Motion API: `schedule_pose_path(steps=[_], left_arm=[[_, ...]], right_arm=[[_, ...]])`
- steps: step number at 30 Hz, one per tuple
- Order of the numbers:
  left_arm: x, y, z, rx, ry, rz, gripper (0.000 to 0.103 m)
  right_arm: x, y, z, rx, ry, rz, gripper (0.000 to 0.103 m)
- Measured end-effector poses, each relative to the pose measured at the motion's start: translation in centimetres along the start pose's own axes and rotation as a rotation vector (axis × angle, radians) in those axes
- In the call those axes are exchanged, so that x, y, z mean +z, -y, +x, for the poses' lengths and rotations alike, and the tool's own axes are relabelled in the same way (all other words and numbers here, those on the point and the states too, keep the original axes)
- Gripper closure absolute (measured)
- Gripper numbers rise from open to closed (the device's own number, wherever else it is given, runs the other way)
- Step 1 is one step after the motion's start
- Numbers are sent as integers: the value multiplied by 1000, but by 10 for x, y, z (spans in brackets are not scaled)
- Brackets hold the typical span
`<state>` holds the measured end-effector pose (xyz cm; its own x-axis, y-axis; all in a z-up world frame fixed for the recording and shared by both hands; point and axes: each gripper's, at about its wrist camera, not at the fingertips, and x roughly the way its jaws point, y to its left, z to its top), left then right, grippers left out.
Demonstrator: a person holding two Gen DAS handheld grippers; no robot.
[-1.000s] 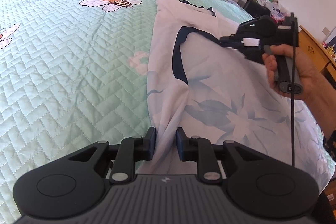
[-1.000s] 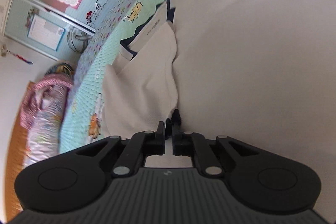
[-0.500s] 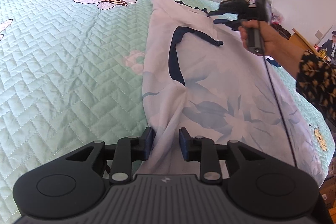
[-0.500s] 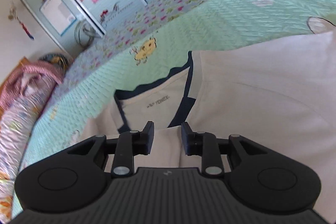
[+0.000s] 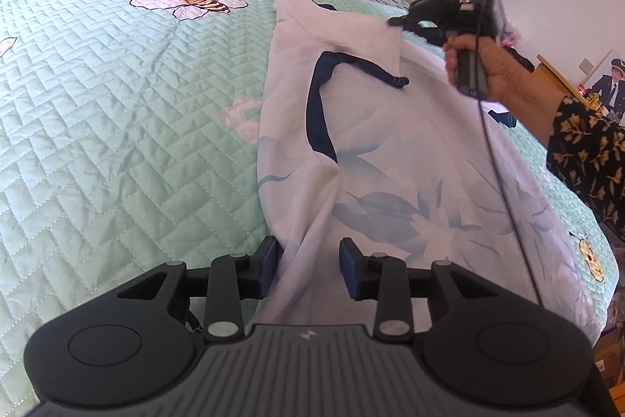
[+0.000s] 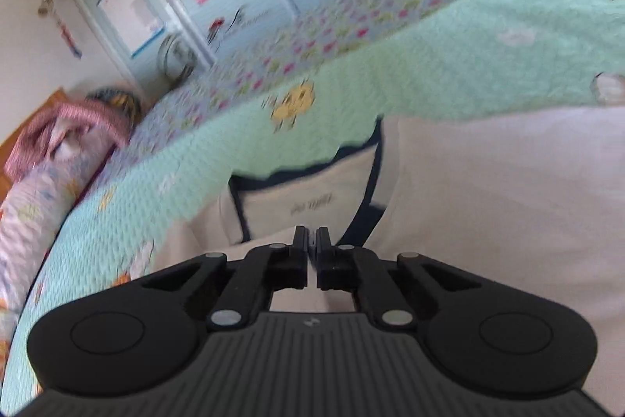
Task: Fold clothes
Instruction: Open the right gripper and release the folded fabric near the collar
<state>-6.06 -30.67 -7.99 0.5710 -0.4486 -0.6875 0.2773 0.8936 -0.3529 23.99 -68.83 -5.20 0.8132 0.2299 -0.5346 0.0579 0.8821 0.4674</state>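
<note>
Your left tool (image 5: 310, 262) is letting go: the jaws are opening, and the bunched hem of the shirt (image 5: 390, 159) that was pinched tight a second ago now sits loose between the pads, with the right pad clear of the cloth. Your right tool (image 6: 311, 241) went the other way. It popped open over the collar end half a second back and has now snapped shut, fingertips nearly touching. From its own view I can't tell for sure if any fabric is caught in there, but the left view shows it up at the far white flap of the shirt by the neckline, so my guess is a pinch on that edge.

The shirt itself lies lengthwise on the bed (image 5: 117, 104), already folded in along one long side, dark blue trim (image 5: 320, 112) showing on top, floral print toward you.

So that long-side fold looks done. Next up is probably bringing the collar end toward the hem.
</note>
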Motion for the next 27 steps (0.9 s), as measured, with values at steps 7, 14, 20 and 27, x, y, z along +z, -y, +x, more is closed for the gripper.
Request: schedule_pose_path(steps=[7, 14, 20, 27], left_arm=[[0, 1, 1, 5, 1, 14, 66], [-1, 2, 1, 8, 3, 21, 66], [-3, 3, 0, 8, 11, 30, 65], [-5, -6, -1, -44, 27, -9, 60]], right_arm=[[-1, 10, 7, -105, -21, -3, 99], [-18, 26, 21, -104, -68, 79, 88], [-12, 5, -3, -266, 61, -9, 74], [-22, -122, 37, -136, 24, -552, 62]])
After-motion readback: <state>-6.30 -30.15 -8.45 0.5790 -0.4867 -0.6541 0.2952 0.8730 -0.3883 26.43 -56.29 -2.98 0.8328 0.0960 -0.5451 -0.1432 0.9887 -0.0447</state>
